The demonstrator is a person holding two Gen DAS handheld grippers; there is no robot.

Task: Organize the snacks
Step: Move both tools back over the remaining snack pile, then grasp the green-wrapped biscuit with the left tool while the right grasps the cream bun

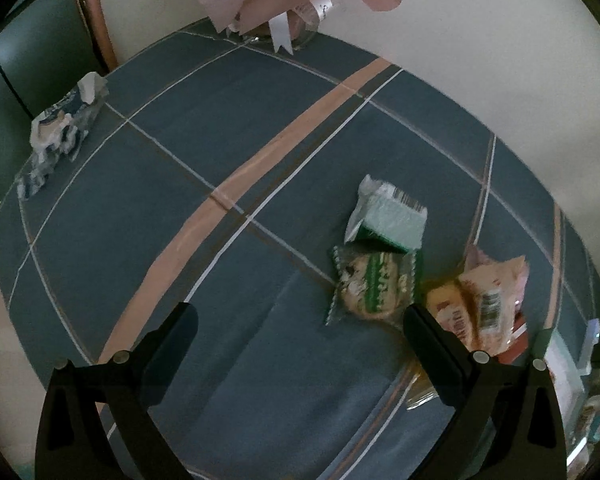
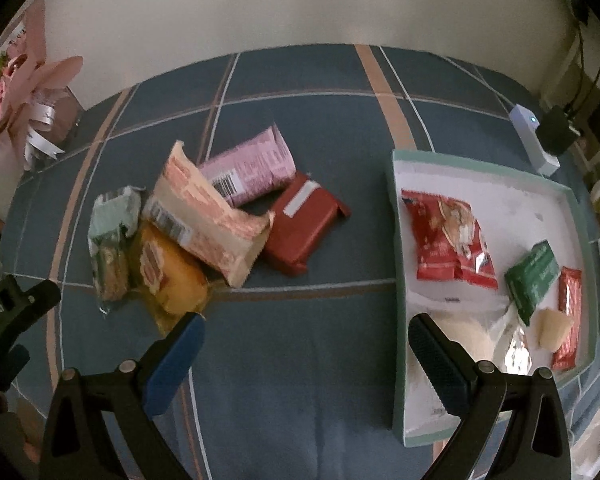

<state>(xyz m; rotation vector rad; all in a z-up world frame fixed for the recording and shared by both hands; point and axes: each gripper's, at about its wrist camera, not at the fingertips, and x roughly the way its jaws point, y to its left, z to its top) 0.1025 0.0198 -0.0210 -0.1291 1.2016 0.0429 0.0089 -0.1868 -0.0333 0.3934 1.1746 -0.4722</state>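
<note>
On my right wrist view, left to right, I count five loose snacks on the blue plaid cloth: green packet, orange packet, peach bag, pink pack, red pack. The white tray holds about five more. Lettering is too blurred to read. My left gripper and right gripper both gape wide, holding nothing.
</note>
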